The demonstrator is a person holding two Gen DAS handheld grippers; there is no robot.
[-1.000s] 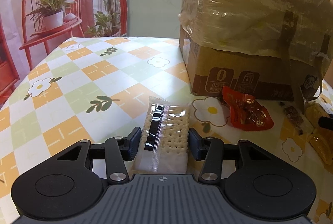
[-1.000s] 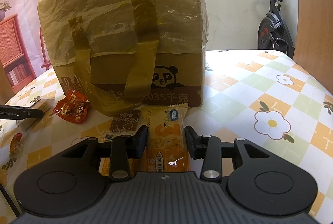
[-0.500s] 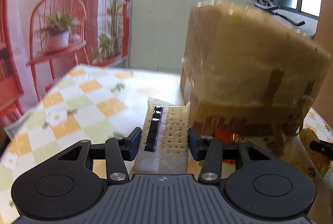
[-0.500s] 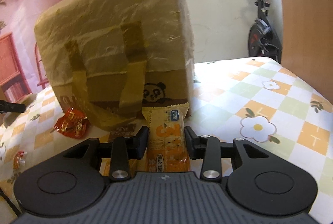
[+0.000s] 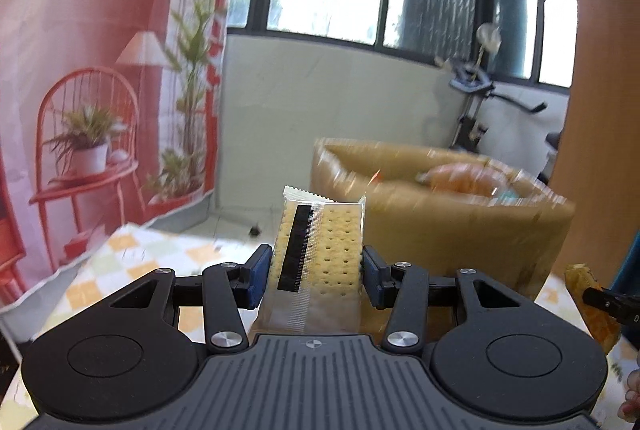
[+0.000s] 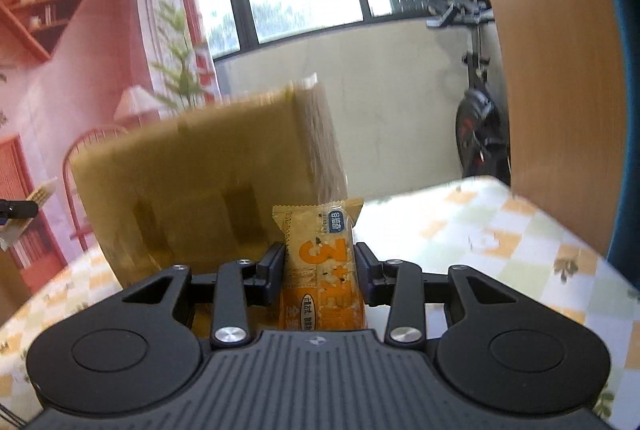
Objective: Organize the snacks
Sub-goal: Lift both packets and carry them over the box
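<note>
Left hand-held gripper (image 5: 316, 270) pinching cracker pack (image 5: 320, 250); right hand-held gripper (image 6: 320, 270) pinching orange snack bar (image 6: 320, 270). Best carried clear above lined box (image 5: 440, 214) rim, then released inside, one at a time.

I see a pale, dotted cracker pack (image 5: 320, 250) with a black stripe, and an orange snack bar wrapper (image 6: 322, 270) with white lettering. The bag-lined box (image 5: 440, 226) looks tan-yellow. The tablecloth (image 6: 500, 230) shows orange, green and white checks with flowers.
</note>
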